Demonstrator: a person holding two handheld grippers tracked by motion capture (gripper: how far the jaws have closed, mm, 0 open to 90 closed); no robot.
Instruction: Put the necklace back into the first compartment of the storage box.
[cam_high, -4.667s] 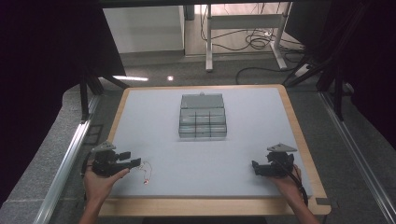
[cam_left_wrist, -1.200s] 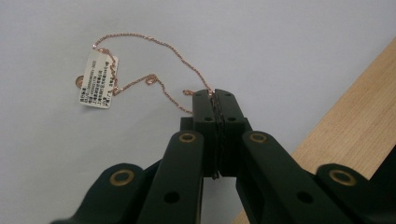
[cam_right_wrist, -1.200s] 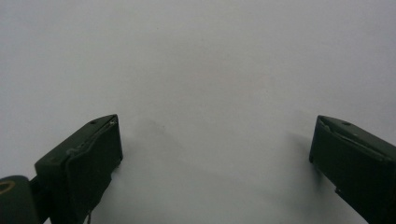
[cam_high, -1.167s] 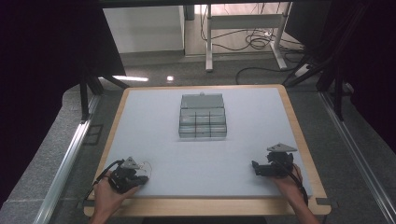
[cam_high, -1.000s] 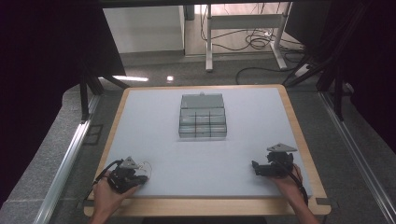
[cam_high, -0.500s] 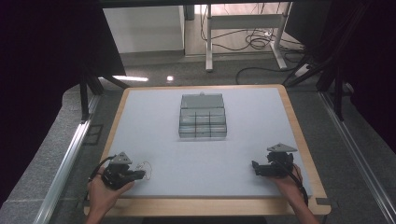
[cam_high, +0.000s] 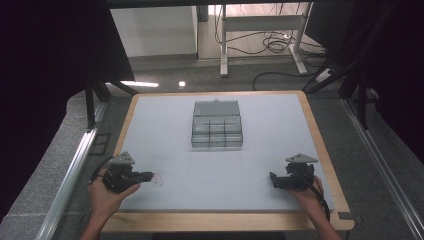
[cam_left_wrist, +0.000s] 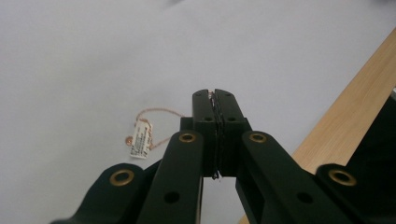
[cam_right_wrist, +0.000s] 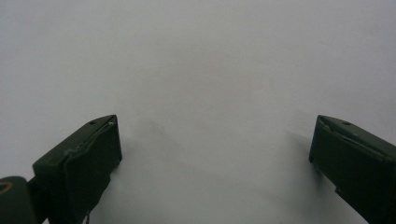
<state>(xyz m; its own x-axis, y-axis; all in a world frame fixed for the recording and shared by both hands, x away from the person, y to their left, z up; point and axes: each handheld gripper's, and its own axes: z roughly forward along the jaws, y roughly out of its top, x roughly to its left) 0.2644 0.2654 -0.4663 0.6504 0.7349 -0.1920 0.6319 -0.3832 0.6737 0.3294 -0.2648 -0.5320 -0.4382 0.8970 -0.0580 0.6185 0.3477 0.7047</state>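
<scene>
My left gripper (cam_high: 150, 176) sits at the table's near left, held by a hand. In the left gripper view its jaws are pressed together (cam_left_wrist: 214, 93), shut on a thin copper-coloured chain (cam_left_wrist: 156, 112) that loops out to one side. A small white tag (cam_left_wrist: 141, 138) hangs on the chain, which lies just past the jaw tips on the mat (cam_high: 158, 178). My right gripper (cam_high: 273, 179) rests at the near right, open, with bare white mat between its two jaws (cam_right_wrist: 212, 140).
A clear plastic compartment box (cam_high: 217, 125), lid raised at the back, stands at the middle of the white mat. A wooden rim (cam_high: 225, 220) borders the table. In the left gripper view this rim (cam_left_wrist: 345, 116) runs close by on the right.
The left gripper came down to the chain, shut on it, then drew slightly left and farther up the table with the chain trailing. The right gripper has stayed put.
</scene>
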